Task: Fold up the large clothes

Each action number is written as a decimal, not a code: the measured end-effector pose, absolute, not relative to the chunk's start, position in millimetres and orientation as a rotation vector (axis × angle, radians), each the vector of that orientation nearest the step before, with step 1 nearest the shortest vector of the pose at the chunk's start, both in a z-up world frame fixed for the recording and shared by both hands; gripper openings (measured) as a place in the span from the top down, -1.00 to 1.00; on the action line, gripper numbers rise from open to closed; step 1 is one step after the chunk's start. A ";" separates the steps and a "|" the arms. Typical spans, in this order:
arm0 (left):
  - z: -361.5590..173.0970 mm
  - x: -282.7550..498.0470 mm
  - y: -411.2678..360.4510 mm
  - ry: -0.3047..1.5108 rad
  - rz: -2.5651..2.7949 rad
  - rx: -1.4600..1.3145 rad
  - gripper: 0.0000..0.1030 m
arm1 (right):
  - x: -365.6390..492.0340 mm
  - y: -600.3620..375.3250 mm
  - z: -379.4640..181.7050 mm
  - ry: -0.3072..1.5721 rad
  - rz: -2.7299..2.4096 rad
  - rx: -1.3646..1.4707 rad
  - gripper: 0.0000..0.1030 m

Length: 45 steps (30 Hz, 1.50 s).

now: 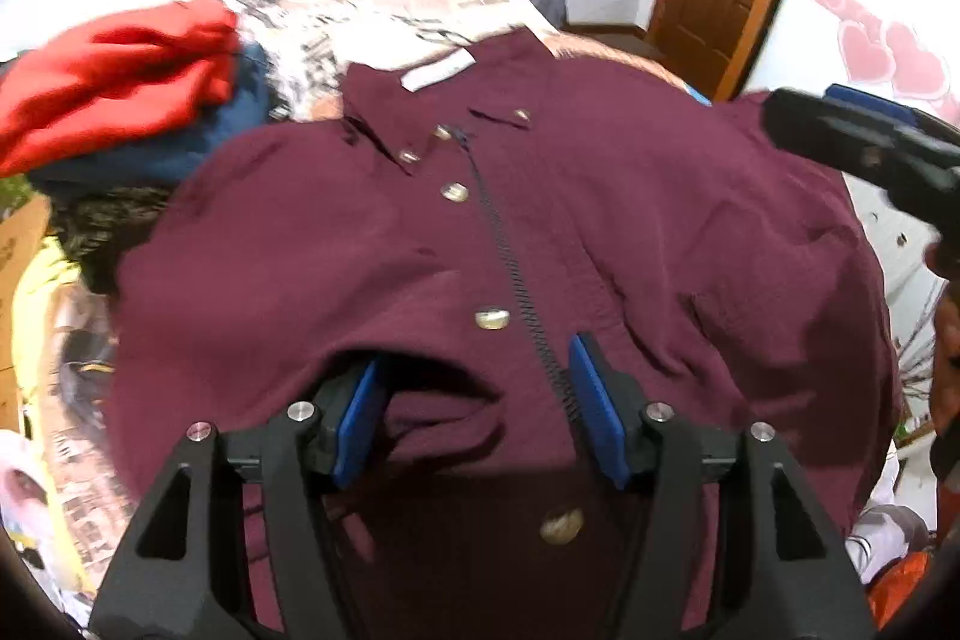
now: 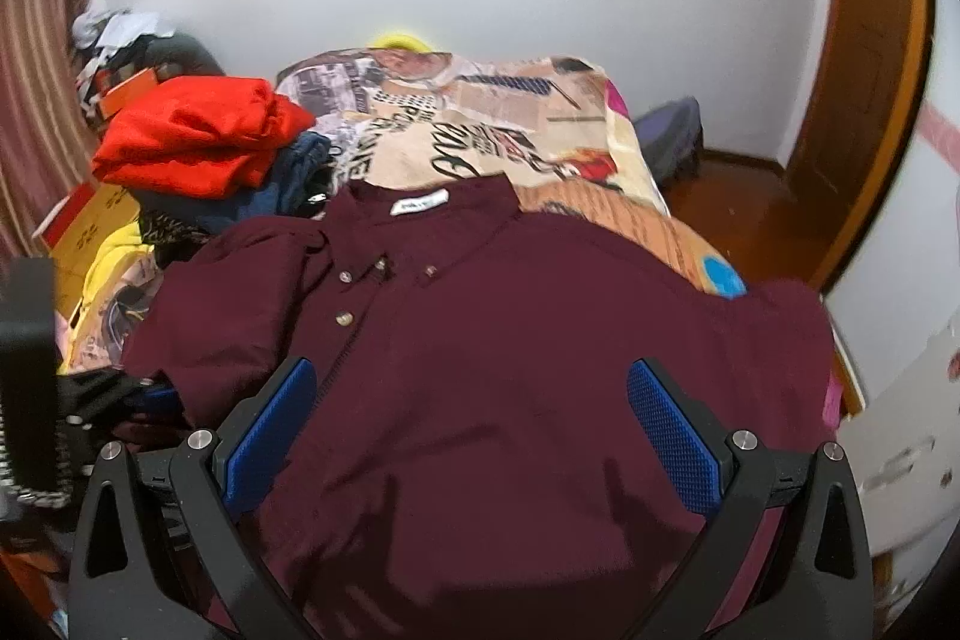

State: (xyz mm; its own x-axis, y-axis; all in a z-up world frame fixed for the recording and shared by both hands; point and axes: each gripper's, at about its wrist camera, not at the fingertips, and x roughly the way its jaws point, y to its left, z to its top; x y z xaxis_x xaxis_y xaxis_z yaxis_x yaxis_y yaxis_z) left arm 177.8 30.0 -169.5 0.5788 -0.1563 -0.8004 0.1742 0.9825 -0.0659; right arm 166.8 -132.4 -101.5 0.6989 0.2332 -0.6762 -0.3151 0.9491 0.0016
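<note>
Over on the left there was a pile (image 2: 198,148) of other clothes, a red piece on top of blue stuff, sitting at the edge of the bed (image 2: 540,124). Just beside it lay the shirt (image 2: 480,340), maroon, buttoned, face up, collar pointing away, spread across the patterned bedspread and filling most of both views.

The left gripper (image 1: 474,412) was low over the shirt near the button placket, jaws spread apart, nothing clamped. A raised fold of cloth sat between its blue pads (image 1: 591,400), so it looked ready to pinch but hadn't bitten yet. A coiled cable (image 1: 522,292) ran down the front of the shirt right there.

The right gripper (image 2: 474,430) hovered over the right half of the shirt, jaws wide, holding nothing either.

Probably this was the grab before the first fold. To do it well, each gripper should close on just one edge or seam, not a bunched wad of front and back layers. Keeping the cable out of the left pinch would help. Both sides should lift evenly so the placket stays straight, and the shirt should stay away from the pile.
</note>
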 end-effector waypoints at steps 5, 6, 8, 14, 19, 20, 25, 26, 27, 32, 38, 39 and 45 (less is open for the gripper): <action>-137.3 159.5 75.0 0.835 -0.059 -0.051 -0.50 | 168.5 -101.5 -87.7 0.683 0.373 -0.197 -1.00; -128.7 153.0 90.5 0.801 0.002 -0.061 -0.52 | 168.0 -95.9 -86.7 0.676 0.388 -0.209 -1.00; -118.7 144.1 114.2 0.765 0.092 -0.067 -0.53 | 167.7 -79.4 -84.5 0.663 0.431 -0.240 -1.00; -112.4 123.5 179.4 0.710 0.297 -0.098 -0.55 | 165.9 -17.8 -89.7 0.675 0.627 -0.329 -1.00; -122.5 102.2 223.9 0.722 0.408 -0.151 -0.56 | 164.0 33.2 -107.4 0.715 0.765 -0.451 -1.00; -126.0 98.9 229.5 0.728 0.425 -0.161 -0.56 | 163.4 45.2 -114.0 0.732 0.792 -0.483 -0.98; -143.8 80.9 254.2 0.763 0.459 -0.240 -0.56 | 157.6 89.4 -148.6 0.819 0.900 -0.628 -0.92; -148.4 78.9 258.2 0.772 0.464 -0.252 -0.56 | 157.2 97.9 -158.2 0.844 0.920 -0.660 -0.87; -150.4 76.0 259.9 0.778 0.468 -0.258 -0.56 | 157.1 101.7 -162.9 0.863 0.928 -0.678 -0.81; -168.9 71.4 268.1 0.818 0.480 -0.295 -0.56 | 155.0 128.3 -199.2 0.998 0.970 -0.759 -0.58; -182.0 71.7 271.3 0.847 0.466 -0.335 -0.56 | 154.7 142.4 -226.6 1.070 0.971 -0.818 0.29; -183.6 72.1 271.1 0.850 0.463 -0.339 -0.56 | 155.5 142.4 -226.2 1.073 0.969 -0.806 0.61; -189.6 74.2 267.0 0.878 0.450 -0.334 -0.56 | 151.8 130.6 -204.3 1.008 0.984 -0.713 0.89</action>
State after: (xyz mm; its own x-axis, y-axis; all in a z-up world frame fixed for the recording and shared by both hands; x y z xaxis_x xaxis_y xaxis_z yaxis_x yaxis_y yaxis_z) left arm 74.2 267.0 -189.6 0.5559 0.2395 -0.7960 -0.5069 0.8566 -0.0963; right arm 151.8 130.6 -204.3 0.1978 0.3323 -0.9222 -0.9137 0.4031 -0.0507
